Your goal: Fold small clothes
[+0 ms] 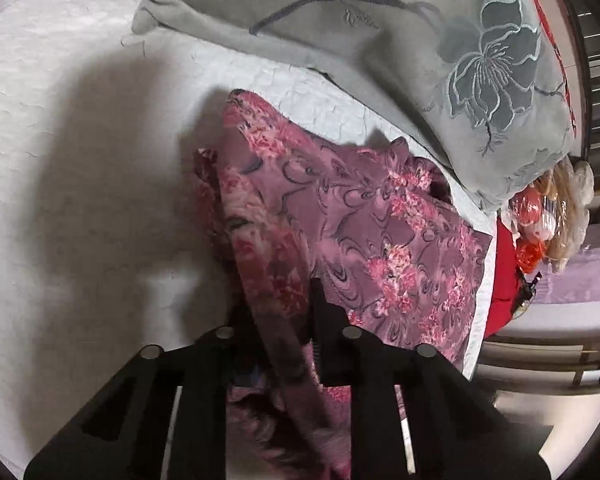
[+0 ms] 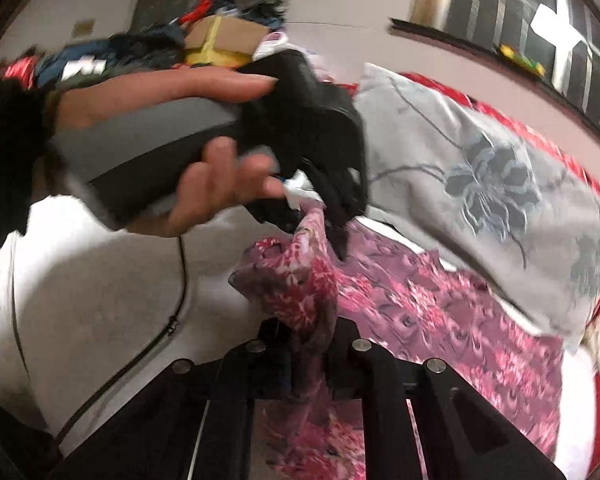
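A pink and mauve floral garment (image 1: 360, 220) lies partly spread on the white quilted bed cover (image 1: 60, 160). My left gripper (image 1: 284, 312) is shut on a bunched edge of it, and the cloth runs up between its black fingers. In the right wrist view the same garment (image 2: 440, 312) stretches to the right, and my right gripper (image 2: 308, 336) is shut on another gathered fold. That view also shows a person's hand (image 2: 204, 184) holding the left gripper (image 2: 336, 236), whose tips pinch a raised peak of the cloth just beyond the right gripper.
A grey pillow with an embroidered flower (image 1: 380, 40) (image 2: 480, 180) lies behind the garment and overlaps its far edge. A black cable (image 2: 180, 280) crosses the white cover. Plastic-wrapped toys (image 1: 548, 216) sit past the bed's right edge. Piled clutter (image 2: 220, 40) stands at the back.
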Available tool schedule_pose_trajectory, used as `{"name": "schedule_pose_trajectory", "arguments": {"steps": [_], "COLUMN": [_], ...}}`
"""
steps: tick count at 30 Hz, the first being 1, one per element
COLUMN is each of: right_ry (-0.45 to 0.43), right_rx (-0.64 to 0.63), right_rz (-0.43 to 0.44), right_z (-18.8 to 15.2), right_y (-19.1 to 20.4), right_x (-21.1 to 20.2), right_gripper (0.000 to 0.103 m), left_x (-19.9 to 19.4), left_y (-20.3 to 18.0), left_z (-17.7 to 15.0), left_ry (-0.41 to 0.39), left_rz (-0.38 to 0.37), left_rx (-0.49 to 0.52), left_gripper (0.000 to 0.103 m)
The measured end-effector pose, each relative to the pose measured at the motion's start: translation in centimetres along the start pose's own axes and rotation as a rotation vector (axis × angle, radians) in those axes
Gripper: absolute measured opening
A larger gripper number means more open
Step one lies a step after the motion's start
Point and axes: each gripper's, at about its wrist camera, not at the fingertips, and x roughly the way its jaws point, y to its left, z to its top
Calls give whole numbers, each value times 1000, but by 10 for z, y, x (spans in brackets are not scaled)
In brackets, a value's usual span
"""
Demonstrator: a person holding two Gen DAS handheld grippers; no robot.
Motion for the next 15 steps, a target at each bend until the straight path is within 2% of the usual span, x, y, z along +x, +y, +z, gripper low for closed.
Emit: {"name": "schedule_pose_trajectory", "arguments": {"steps": [3, 8, 15], "right_ry": [0, -5, -45], "right_rx": [84, 173, 343], "right_rz": [28, 84, 102], "right_z": [-4, -7, -12], "right_y": [-15, -28, -67], "right_x": [-7, -17, -42], "right_gripper": [10, 10, 10], "left_x": [-11, -19, -29], "left_y": [-7, -32, -81], "left_z": [-1, -5, -7], "left_ry": [-18, -39, -68], "left_rz": [-11, 27, 38], "left_rx": [-12, 19, 79], "left_gripper": [14, 14, 14]}}
